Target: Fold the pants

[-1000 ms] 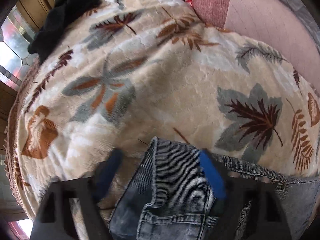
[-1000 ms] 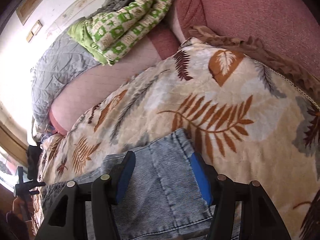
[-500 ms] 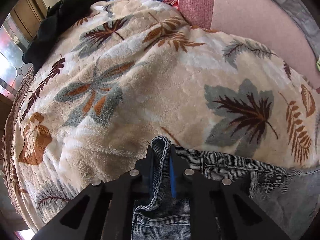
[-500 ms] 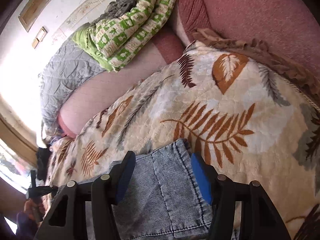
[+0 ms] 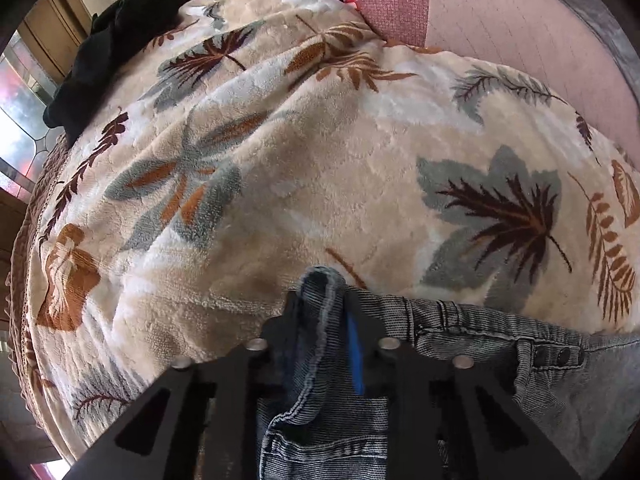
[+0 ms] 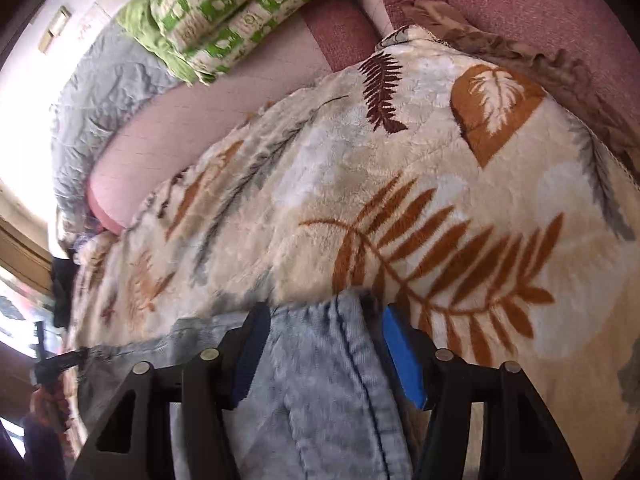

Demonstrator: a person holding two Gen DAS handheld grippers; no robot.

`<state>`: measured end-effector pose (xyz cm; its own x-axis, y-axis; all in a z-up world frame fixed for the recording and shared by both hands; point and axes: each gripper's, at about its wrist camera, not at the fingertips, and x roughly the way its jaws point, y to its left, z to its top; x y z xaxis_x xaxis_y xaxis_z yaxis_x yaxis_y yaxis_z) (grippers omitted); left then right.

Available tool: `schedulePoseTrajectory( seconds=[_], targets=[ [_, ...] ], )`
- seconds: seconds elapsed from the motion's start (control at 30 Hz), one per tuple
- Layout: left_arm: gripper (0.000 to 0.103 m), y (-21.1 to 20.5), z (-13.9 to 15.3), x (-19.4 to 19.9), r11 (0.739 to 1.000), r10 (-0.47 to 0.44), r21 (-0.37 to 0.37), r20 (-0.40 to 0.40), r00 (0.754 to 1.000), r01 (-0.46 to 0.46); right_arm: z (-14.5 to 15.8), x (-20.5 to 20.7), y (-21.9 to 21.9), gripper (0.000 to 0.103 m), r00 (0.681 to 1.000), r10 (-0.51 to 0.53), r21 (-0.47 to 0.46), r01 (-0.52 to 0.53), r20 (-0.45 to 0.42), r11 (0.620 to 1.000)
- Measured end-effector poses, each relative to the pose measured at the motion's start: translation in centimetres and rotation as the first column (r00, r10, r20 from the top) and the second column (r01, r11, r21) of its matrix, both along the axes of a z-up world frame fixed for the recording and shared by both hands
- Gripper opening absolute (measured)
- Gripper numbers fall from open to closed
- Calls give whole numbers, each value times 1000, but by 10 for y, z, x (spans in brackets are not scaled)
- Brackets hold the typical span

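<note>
Pants [image 5: 472, 320]: lay flat on the leaf-print blanket [image 5: 320, 152], grey-blue denim, waistband stretched along the lower edge of the left wrist view, two dark snaps visible near the right side.
Waistband corner [image 5: 322, 280]: bunched upright into a narrow fold, raised just above the blanket.
Left gripper [image 5: 320, 320]: pressed together on that waistband fold, denim pinched between the black fingers, a strip of blue pad showing on the right one.
Pant leg [image 6: 320, 360]: ran between the right fingers in the right wrist view, hem end resting on the blanket, a dark seam running along it.
Right gripper [image 6: 320, 344]: spread wide, one blue pad on each side of the leg; contact with the cloth could not be told.
Blanket: cream plush with brown and grey leaves, spread over a pink mattress [image 5: 500, 20].
Black garment [image 5: 104, 52]: heaped at the far left edge of the blanket, well apart from the pants.
Green-patterned quilt [image 6: 224, 12]: folded on the far side of the bed, beside a grey quilt [image 6: 100, 92].
</note>
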<state>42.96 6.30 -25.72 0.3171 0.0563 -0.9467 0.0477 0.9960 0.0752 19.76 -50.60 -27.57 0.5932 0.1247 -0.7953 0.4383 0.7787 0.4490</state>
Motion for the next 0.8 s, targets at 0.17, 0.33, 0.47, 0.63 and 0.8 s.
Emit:
schedulePoseTrajectory(
  seconds=[0.17,0.33,0.47,0.63,0.8],
  targets=[
    [12,3,28,-15,1000,-9,-27,75,997,11,-2,15,11,26,996,69,-76,-73,-52,994],
    [12,22,80,-43,992,3,-125,175,985,19,54,-20,13,21,996,36,-140,-24,85,990],
    [12,44,121,-68,974,35,-226,252,967,24,103,-51,4,15,974,-26,-146,60,227,987],
    [12,67,147,-133,955,27,-288,332,943,75,126,-82,15,15,964,-28,-152,70,265,986],
    [12,93,152,-212,950,12,-293,374,927,106,132,-140,35,15,954,-16,-176,71,301,982]
  ],
)
